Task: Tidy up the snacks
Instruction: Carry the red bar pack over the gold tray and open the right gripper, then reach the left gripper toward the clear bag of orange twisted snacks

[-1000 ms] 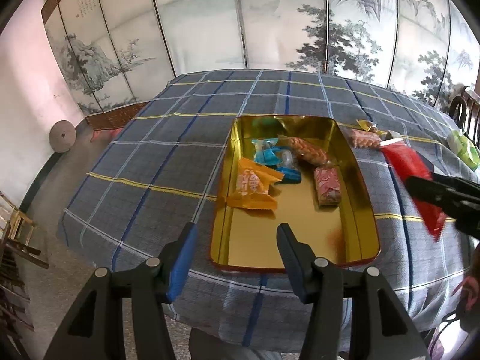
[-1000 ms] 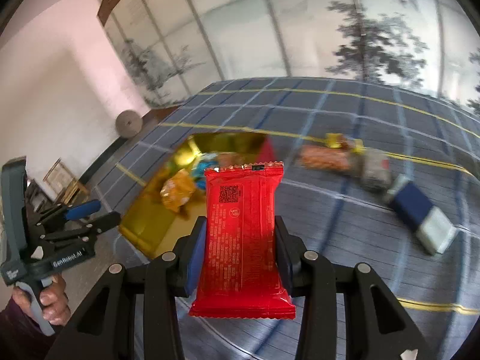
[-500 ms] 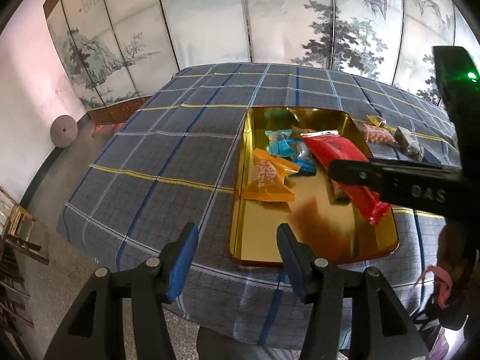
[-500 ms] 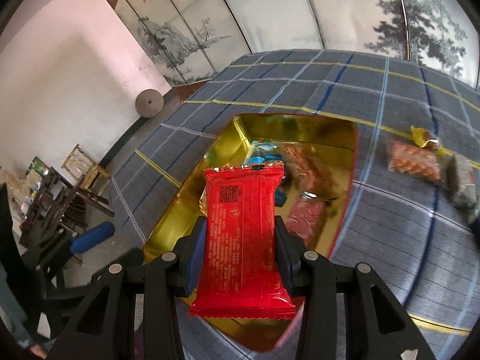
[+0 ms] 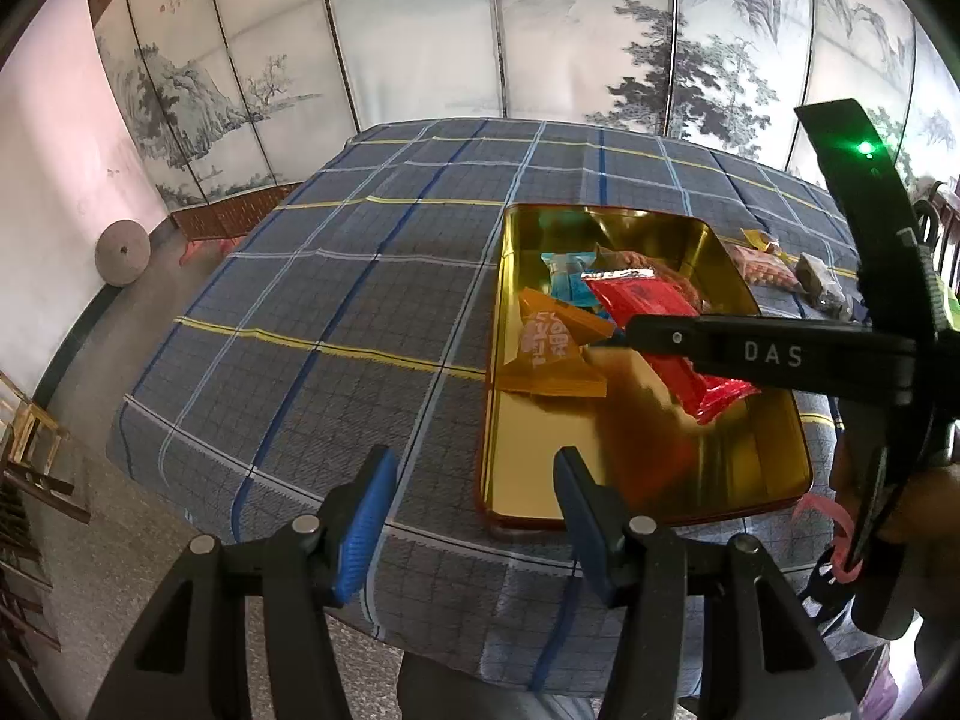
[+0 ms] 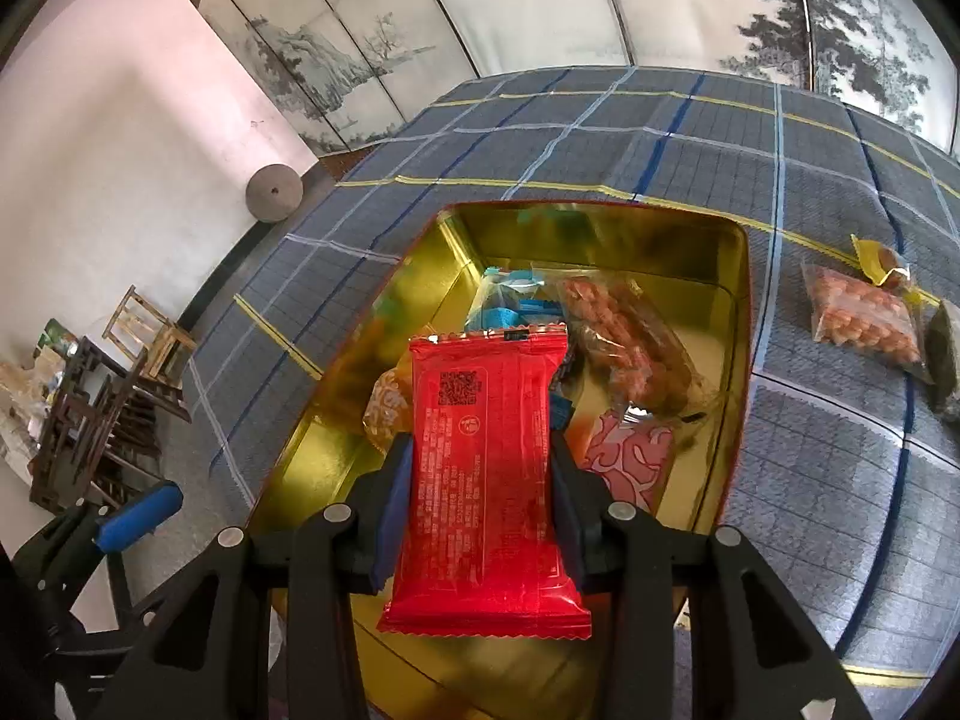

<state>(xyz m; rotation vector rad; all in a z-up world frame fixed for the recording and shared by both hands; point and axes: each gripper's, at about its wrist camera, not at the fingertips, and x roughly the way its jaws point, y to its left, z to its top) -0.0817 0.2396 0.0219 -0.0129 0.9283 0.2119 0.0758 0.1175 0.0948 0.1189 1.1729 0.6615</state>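
My right gripper (image 6: 480, 468) is shut on a red snack packet (image 6: 483, 480) and holds it over the gold tin tray (image 6: 735, 360). In the left wrist view the same red packet (image 5: 651, 315) hangs above the tray (image 5: 780, 468), pinched by the right gripper (image 5: 624, 333). The tray holds an orange packet (image 5: 549, 351), a blue packet (image 5: 567, 285), a clear bag of peanuts (image 6: 624, 348) and a pink packet (image 6: 630, 456). My left gripper (image 5: 471, 516) stands open and empty at the table's near edge, left of the tray.
A blue plaid cloth (image 5: 336, 312) covers the table. Loose snacks lie on it right of the tray: a peanut bag (image 6: 858, 318), a yellow wrapper (image 6: 882, 258) and a dark packet (image 6: 945, 354). A painted folding screen (image 5: 420, 42) stands behind. Wooden stools (image 6: 144, 336) sit on the floor at left.
My right gripper has carried the red packet from over the cloth at the right to above the tray and a little lower. The left gripper has stayed put and open.
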